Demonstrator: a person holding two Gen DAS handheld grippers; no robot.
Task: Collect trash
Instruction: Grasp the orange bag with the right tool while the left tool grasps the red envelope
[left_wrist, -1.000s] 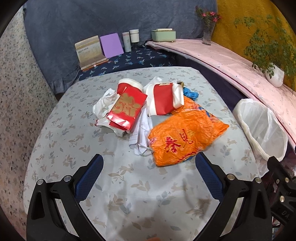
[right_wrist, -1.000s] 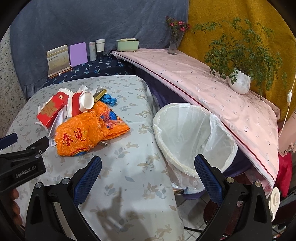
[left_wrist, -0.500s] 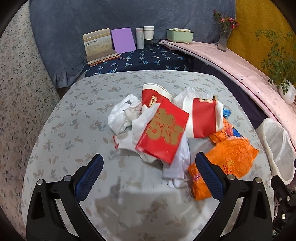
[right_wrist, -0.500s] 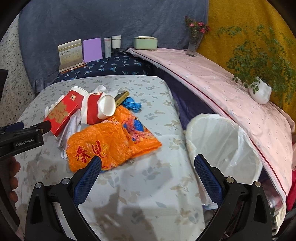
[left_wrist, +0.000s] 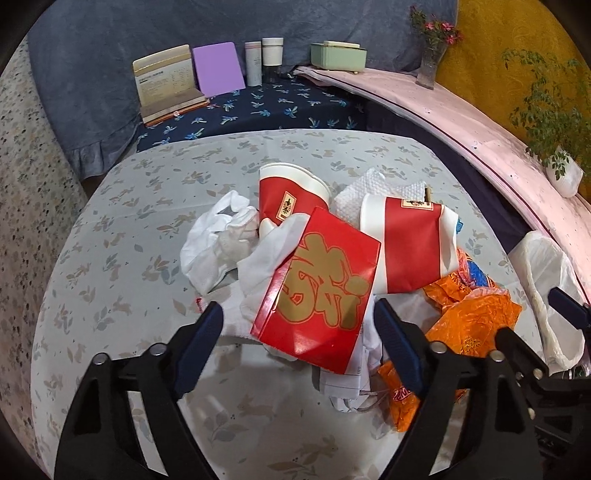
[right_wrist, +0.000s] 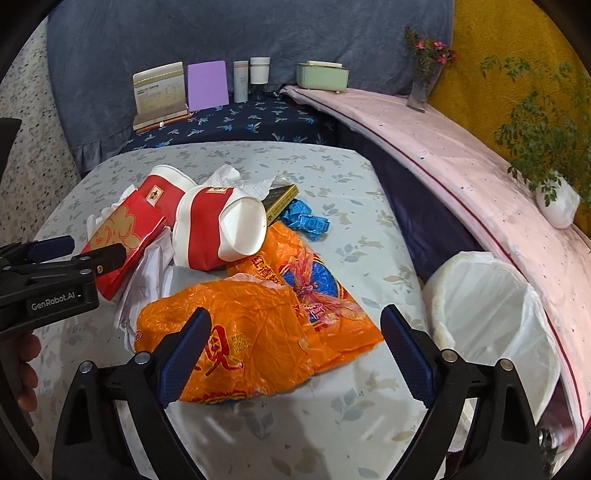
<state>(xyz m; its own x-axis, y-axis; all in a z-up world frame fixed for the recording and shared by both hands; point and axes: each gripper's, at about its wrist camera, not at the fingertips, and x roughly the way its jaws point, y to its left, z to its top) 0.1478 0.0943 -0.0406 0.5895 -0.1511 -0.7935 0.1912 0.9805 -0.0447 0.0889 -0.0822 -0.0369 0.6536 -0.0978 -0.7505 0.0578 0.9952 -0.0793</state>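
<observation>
We see a trash pile mid-frame on the floral tabletop (left_wrist: 122, 221) in both wrist views. Left tool (left_wrist: 299, 332) sits low centre of its frame, jaws closing; the lower end of the red box (left_wrist: 321, 295) with gold lettering lies between the blue pads, pads not pressing on it, so nothing gripped. Box is tilted, resting on white crumpled cloth (left_wrist: 221, 243) and papers. Behind it, two red-and-white paper cups: one (left_wrist: 288, 195) upper centre, one (left_wrist: 410, 243) lying on its side to the right. White paper towel (left_wrist: 376, 188) between and behind the cups.

Right tool (right_wrist: 295, 339) is low centre of its frame, jaws closing over the orange plastic bag (right_wrist: 258, 328); bag spreads flat between the pads, left pad overlapping its edge in the picture, contact we cannot tell, no grip seen. Above the bag: the sideways cup (right_wrist: 221, 232), a dark gold-edged pack (right_wrist: 282, 199), a blue crumpled wrapper (right_wrist: 306, 218). The left tool shows at the left edge of this frame, a hand (right_wrist: 26, 365) holding it.

White-lined trash bin (right_wrist: 491, 314) stands at lower right, beside the tabletop edge, apart from the pile. Potted plant (right_wrist: 554, 199) on the pink shelf (right_wrist: 461, 166), right.
</observation>
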